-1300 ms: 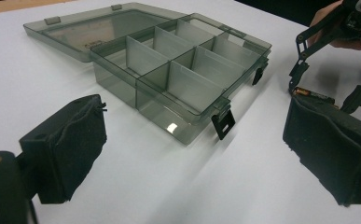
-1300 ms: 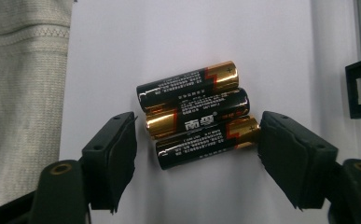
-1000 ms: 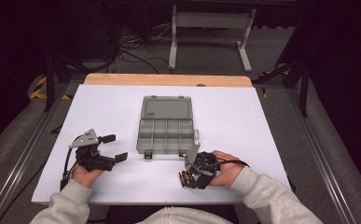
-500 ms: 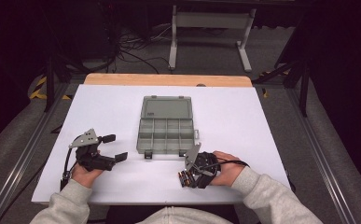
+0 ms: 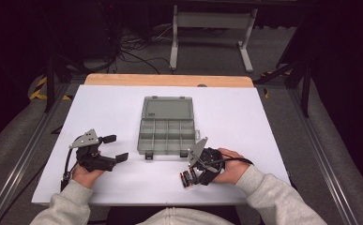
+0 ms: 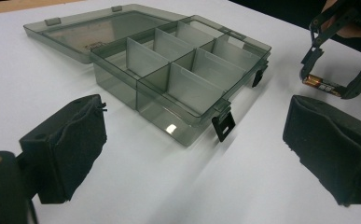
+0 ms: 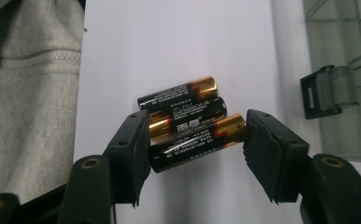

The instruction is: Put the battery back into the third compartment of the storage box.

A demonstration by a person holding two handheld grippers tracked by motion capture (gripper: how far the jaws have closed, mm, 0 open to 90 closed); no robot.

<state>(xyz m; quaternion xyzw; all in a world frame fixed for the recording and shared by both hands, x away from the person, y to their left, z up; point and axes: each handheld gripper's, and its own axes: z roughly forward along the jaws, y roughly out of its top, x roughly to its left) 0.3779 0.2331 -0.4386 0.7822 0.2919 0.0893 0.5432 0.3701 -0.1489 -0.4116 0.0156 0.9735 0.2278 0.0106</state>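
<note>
On the white table (image 5: 263, 122), three black-and-gold cylindrical batteries lie side by side near the front edge, right of its middle, just in front of the smoky grey translucent plastic compartment box (image 5: 167, 136) that stands open at the centre of the table with its lid laid flat toward the far edge. The right gripper (image 5: 187, 179), held in the person's right hand (image 5: 228, 168), points along the front edge at this little stack. In the right gripper view its two black jaws stand about half apart and have just been closing; the nearest battery (image 7: 197, 142) lies lengthwise between them, its gold end touching the pad on the right side of that view and its black end at the pad on the left, so it appears clamped end to end. The middle battery (image 7: 187, 116) and the far battery (image 7: 178, 95) lie just beyond it, each touching its neighbour. The left gripper (image 5: 113, 148), in the left hand (image 5: 86, 174) toward the front left corner, points at the box with its jaws wide apart and nothing between them; it stands well apart from the box.
</note>
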